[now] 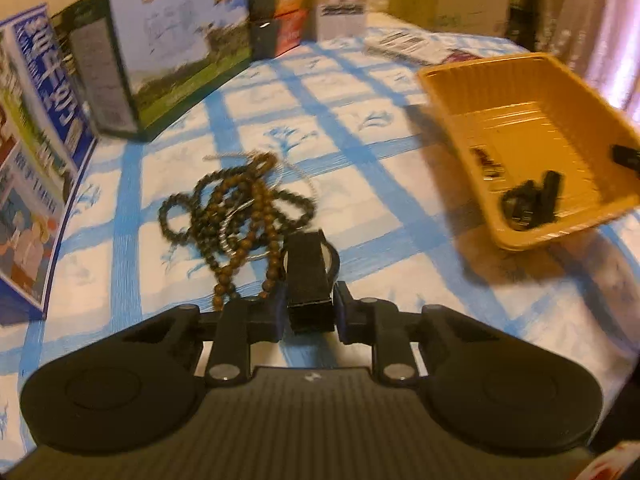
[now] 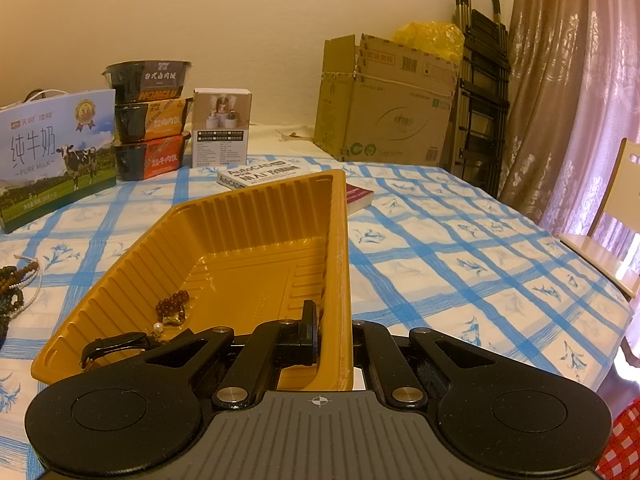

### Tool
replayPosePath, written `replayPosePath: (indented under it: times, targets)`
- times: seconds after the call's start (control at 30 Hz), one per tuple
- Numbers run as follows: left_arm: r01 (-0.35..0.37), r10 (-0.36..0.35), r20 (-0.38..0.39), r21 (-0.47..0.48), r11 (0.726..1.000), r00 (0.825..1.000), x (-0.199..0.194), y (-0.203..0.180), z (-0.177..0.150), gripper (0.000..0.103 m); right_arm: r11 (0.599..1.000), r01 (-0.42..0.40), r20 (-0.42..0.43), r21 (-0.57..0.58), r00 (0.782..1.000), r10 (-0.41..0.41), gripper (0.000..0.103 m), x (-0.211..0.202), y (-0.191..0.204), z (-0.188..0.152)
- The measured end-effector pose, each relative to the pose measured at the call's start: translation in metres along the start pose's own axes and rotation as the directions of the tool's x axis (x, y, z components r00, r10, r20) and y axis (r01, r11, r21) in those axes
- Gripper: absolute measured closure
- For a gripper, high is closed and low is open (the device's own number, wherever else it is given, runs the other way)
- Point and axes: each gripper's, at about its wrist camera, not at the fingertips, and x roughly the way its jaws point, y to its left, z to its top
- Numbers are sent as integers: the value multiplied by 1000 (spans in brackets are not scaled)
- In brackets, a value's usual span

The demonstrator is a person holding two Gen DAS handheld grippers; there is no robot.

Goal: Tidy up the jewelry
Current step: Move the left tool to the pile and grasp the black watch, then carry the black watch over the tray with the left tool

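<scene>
Nearest the yellow tray [image 2: 256, 240], my right gripper [image 2: 334, 344] clenched on its rim, one dark bead bracelet [image 2: 172, 308] inside, my left gripper [image 1: 310, 280] grasping a black-strapped item [image 1: 306, 276] beside tangled bead strands [image 1: 236, 208], behind the tray one "AutoCAD" book [image 2: 256, 174], three stacked meal bowls [image 2: 150, 120], one "PURE MILK" carton [image 2: 56, 152].

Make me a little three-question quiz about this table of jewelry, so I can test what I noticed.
1. True or false: the right tongs are clamped on the wall of the yellow tray.
2. Where does the tangled pile of brown beads lie? A) in the tray B) on the checked tablecloth C) on top of the milk box
3. Fill in: the left tongs pinch a black ____.

Key: 1 true; 2 B; 3 strap.
</scene>
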Motion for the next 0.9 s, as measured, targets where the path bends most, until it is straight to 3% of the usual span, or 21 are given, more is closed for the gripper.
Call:
replayPosePath:
  times: [0.1, 0.37, 0.9]
  targets:
    - [39, -39, -10, 7, 999, 999, -11, -2, -5, 82, 1000, 0, 1, 0, 1000, 0, 99, 0, 0, 0]
    - [15, -13, -45, 38, 999, 999, -13, -9, -15, 84, 1000, 0, 1, -1, 1000, 0, 99, 0, 0, 0]
    - [77, -78, 16, 58, 995, 997, -44, -10, 20, 85, 1000, -1, 2, -3, 1000, 1, 99, 0, 0, 1]
